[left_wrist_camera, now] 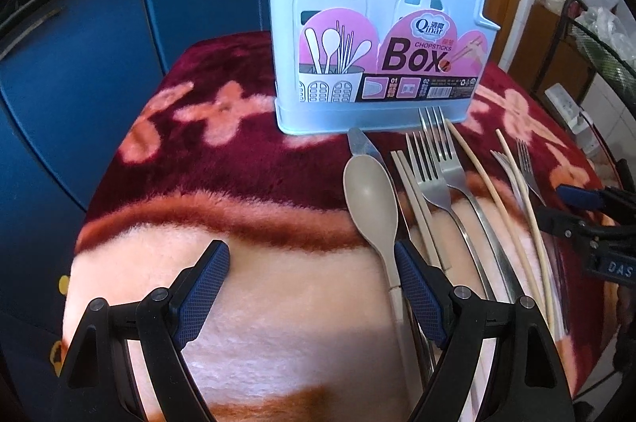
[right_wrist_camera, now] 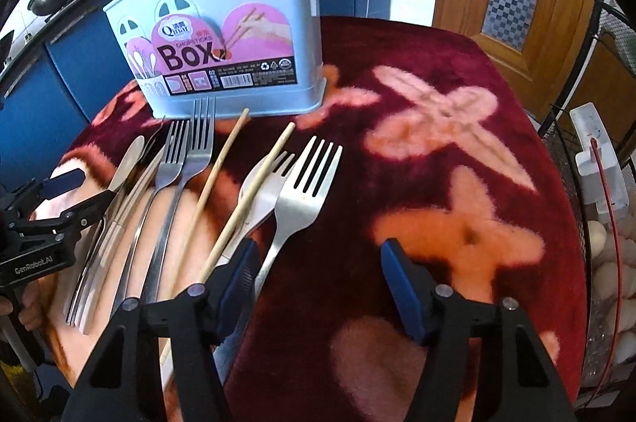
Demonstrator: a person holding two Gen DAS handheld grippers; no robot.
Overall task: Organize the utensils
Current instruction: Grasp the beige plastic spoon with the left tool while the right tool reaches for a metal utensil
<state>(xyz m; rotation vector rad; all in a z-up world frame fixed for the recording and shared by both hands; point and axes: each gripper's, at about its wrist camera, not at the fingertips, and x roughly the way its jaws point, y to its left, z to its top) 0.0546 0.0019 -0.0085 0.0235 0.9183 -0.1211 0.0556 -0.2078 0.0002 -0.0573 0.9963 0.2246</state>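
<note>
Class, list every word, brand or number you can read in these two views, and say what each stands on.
"Qinar": box label
"CHOPSTICKS": box label
"Box": box label
"01", "02": label's bottom strip
"GenRobot.AI": left gripper
"DAS": right gripper, cut off
Chinese characters, fine print and barcode: too small to read

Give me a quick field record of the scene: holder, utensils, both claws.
holder: light blue chopsticks box, upright at the far side of the red blanket, no utensil seen in it
utensils: lying in a row in front of the box: beige spoon, steel forks, wooden chopsticks, one larger fork nearest the right claw
left claw: open, empty, beside the spoon handle
right claw: open, empty, beside the larger fork's handle
</note>
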